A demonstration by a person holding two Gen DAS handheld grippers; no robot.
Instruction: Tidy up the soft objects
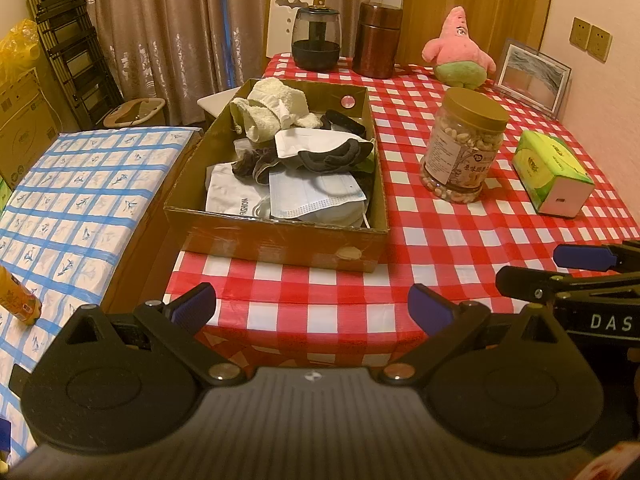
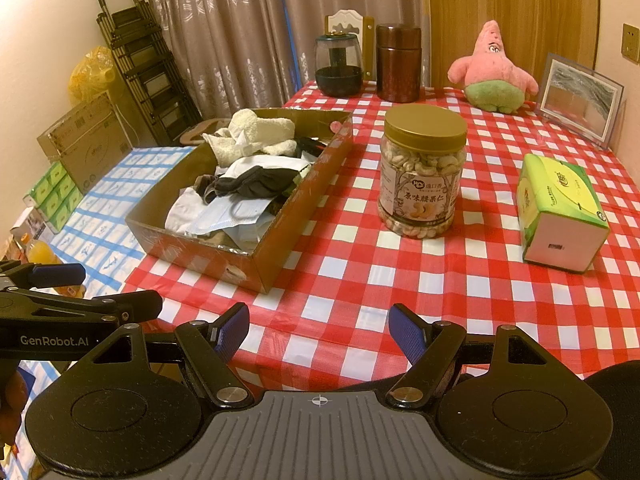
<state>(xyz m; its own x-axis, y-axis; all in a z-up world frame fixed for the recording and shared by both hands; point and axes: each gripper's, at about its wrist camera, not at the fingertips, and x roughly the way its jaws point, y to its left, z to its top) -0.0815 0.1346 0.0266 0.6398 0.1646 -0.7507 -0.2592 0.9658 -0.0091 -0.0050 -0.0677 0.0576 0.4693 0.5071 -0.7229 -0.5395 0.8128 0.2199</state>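
A cardboard box [image 1: 280, 242] [image 2: 192, 246] stands on the red-checked table. It holds a cream towel [image 1: 276, 110] [image 2: 256, 132], dark socks [image 1: 332, 156] [image 2: 256, 184], a blue face mask [image 1: 308, 196] [image 2: 228, 216] and white cloths. A pink starfish plush [image 1: 460, 52] [image 2: 494, 72] sits at the table's far side. My left gripper [image 1: 312, 306] is open and empty above the table's near edge, in front of the box. My right gripper [image 2: 318, 332] is open and empty, to the right of the left gripper. Each gripper shows in the other's view.
A jar of cashews [image 1: 464, 144] [image 2: 422, 172], a green tissue pack [image 1: 554, 172] [image 2: 560, 212], a picture frame [image 2: 580, 100], a dark glass jar [image 2: 338, 64] and a brown canister [image 2: 398, 62] stand on the table. A blue-checked surface [image 1: 72, 208] lies left.
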